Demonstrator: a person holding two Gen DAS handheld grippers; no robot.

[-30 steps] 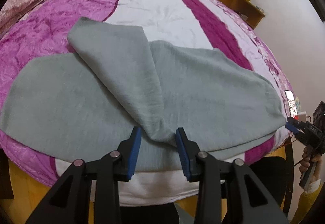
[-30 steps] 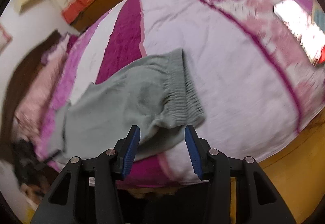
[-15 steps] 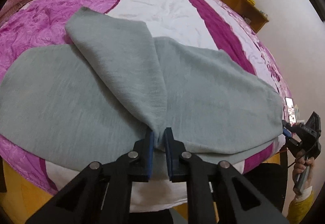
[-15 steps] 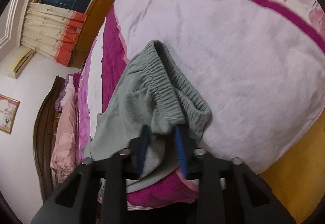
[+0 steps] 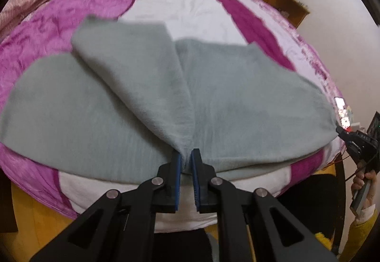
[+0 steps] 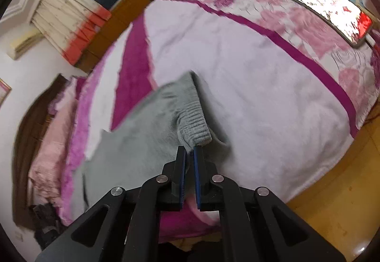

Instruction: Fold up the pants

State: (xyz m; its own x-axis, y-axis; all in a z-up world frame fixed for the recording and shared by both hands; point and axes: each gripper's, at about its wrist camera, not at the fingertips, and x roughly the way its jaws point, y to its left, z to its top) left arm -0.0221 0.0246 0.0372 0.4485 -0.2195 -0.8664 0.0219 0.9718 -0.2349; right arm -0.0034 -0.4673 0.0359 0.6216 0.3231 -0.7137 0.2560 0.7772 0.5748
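Grey pants point(image 5: 147, 100) on bedspread point(image 5: 190, 5), phone point(image 6: 332, 10) nearby

Left wrist camera looks close along its fingers across the bed point(image 5: 185, 0). Right wrist camera views from the bed's point(image 6: 261, 95) corner. Both share the pants point(image 5: 142, 95) point(image 6: 142, 133).

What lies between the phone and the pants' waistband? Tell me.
Only bare bedspread: nothing sits between the phone and the waistband in the right wrist view.
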